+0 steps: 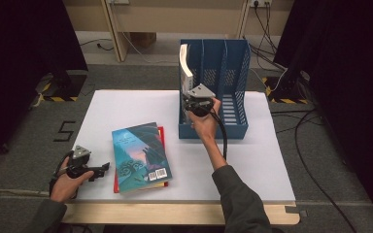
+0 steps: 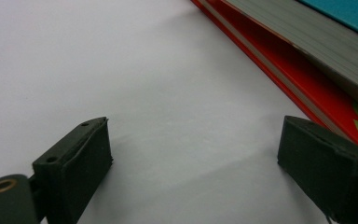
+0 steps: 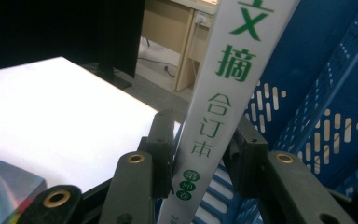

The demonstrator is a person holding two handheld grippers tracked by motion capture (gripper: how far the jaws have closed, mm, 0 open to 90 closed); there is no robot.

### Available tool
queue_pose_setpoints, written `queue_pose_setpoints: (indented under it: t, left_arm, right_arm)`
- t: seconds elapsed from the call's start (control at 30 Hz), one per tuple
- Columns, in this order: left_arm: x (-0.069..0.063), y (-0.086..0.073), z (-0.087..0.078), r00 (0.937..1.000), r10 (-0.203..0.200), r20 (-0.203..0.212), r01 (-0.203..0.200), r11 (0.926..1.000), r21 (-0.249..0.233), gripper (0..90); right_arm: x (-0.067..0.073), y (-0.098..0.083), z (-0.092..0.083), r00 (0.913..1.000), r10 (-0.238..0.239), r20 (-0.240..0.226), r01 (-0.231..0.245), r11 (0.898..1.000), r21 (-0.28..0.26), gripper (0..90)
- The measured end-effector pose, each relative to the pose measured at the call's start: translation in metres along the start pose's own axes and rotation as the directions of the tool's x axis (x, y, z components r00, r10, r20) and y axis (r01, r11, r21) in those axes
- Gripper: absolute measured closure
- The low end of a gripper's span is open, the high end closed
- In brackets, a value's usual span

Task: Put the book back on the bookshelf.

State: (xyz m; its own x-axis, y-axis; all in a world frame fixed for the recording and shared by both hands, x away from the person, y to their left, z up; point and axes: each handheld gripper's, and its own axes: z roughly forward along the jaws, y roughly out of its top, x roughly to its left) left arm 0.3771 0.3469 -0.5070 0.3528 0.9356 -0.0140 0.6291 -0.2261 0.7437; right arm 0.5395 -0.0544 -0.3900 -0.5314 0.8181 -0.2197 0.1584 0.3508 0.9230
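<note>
Right tool straddles white book at rack's left wall.

The left gripper lies low at the near left of the table, held in the person's left hand, with its forearm coming in from the bottom left corner. It points level, toward the right across the table, and its jaws stand wide apart with nothing between them. The right arm reaches forward from the bottom, sleeve to the wrist, forearm stretched out. The right hand grips the right gripper from below, its grey plate on top. Its jaws point away from the person and are clamped on a white book spine, one pad on each side.
</note>
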Motion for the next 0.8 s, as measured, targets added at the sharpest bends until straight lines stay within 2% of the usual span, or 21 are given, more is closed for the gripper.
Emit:
queue_pose_setpoints:
  t: [0.07, 0.17, 0.4, 0.57, 0.8]
  left_arm:
    - [0.0, 0.0, 0.0, 1.0, 0.001, 0.0, -0.001, 1.0, -0.001, 8.6]
    - [0.0, 0.0, 0.0, 1.0, -0.001, 0.0, 0.001, 1.0, -0.001, 8.6]
    - [0.0, 0.0, 0.0, 1.0, -0.001, 0.0, 0.001, 1.0, -0.001, 8.6]
    - [0.0, 0.0, 0.0, 1.0, -0.001, 0.0, 0.001, 1.0, -0.002, 8.6]
    - [0.0, 0.0, 0.0, 1.0, -0.001, 0.0, 0.001, 1.0, 0.0, 8.6]
  right_arm:
    - [-0.001, 0.002, 0.003, 0.9999, -0.009, 0.012, 0.008, 1.0, 0.009, 66.6]
    - [-0.004, 0.002, 0.006, 0.9998, 0.015, 0.015, -0.015, 1.0, 0.007, 66.6]
    - [-0.001, 0.001, 0.008, 0.9985, 0.053, -0.012, -0.053, 0.999, -0.006, 61.2]
    - [0.0, 0.0, 0.001, 0.9979, 0.056, -0.032, -0.057, 0.998, -0.004, 55.2]
    - [0.0, -0.006, -0.012, 0.9967, 0.061, -0.055, -0.063, 0.997, -0.034, 58.4]
